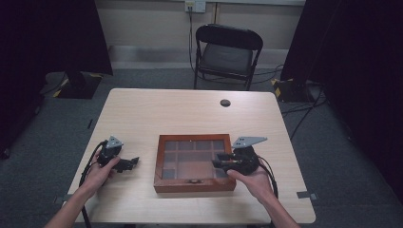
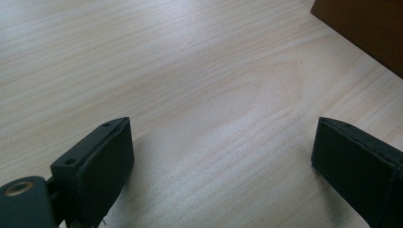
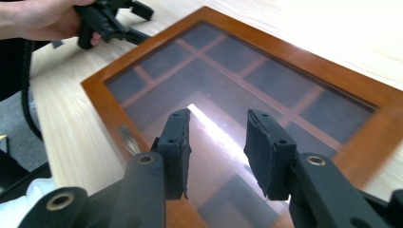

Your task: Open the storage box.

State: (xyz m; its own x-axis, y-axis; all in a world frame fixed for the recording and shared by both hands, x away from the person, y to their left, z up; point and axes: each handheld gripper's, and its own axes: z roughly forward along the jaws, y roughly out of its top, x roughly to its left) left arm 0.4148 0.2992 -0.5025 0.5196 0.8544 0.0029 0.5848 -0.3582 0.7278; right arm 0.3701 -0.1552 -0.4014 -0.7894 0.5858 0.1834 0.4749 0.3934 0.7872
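A brown wooden box with a glass lid over several compartments lies shut near the table's front edge, a small metal latch on its front side. My right gripper hovers over the box's right part; in the right gripper view its jaws stand a little apart above the glass lid, nothing between them. My left gripper rests on the table left of the box, pointing at it. In the left gripper view its jaws stand wide over bare wood, with a corner of the box at the upper right.
The light wooden table has a round cable hole at its back. A black folding chair stands behind the table. Cables trail from both grippers off the front edge.
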